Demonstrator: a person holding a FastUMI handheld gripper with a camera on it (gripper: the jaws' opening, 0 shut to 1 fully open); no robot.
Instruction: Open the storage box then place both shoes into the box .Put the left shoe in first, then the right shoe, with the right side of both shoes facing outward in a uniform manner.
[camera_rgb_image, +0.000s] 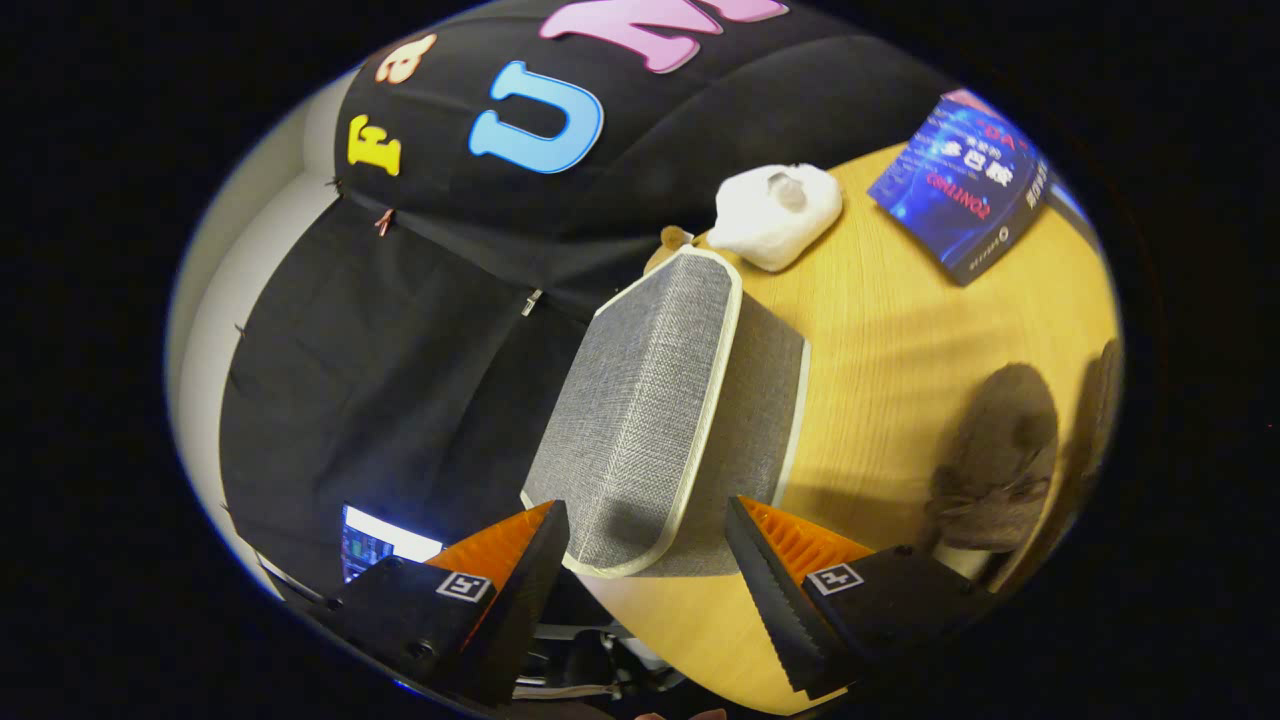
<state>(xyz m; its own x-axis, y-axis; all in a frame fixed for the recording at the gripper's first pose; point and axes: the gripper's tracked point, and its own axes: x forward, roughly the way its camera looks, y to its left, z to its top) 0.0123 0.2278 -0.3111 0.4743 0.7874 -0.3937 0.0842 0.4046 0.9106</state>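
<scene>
Two fingers of the gripper (645, 560) stand wide apart, with nothing pressed between them – the near corner of the storage box (650, 400) sits in the gap, just ahead of the tips, and neither finger visibly touches it. One square marker shows on each finger's base.

Grey woven cloth covers the box, with pale piping along its edges. Its lid is shut, and the whole scene looks tilted because the camera is rolled to one side. It stands on a light wooden table (900, 330), near the table's edge, where the dark cloth wall (400, 380) of the booth begins.

Beyond the box, further along the table, lies a white fluffy shoe (775, 215), its opening turned toward the camera. A small brown thing (672, 240) peeks out between that shoe and the far corner of the box; what it is cannot be told. Well apart from these, at the far end of the table, a blue book (960, 185) lies flat.

Off to the side of the right-hand finger, a brown furry shoe (995, 460) rests on the table, and a second dark furry shape (1100, 400) shows just past it, cut off – whether it is another shoe cannot be told.

Behind the other finger, low against the cloth wall, a lit screen (375, 540) glows
</scene>
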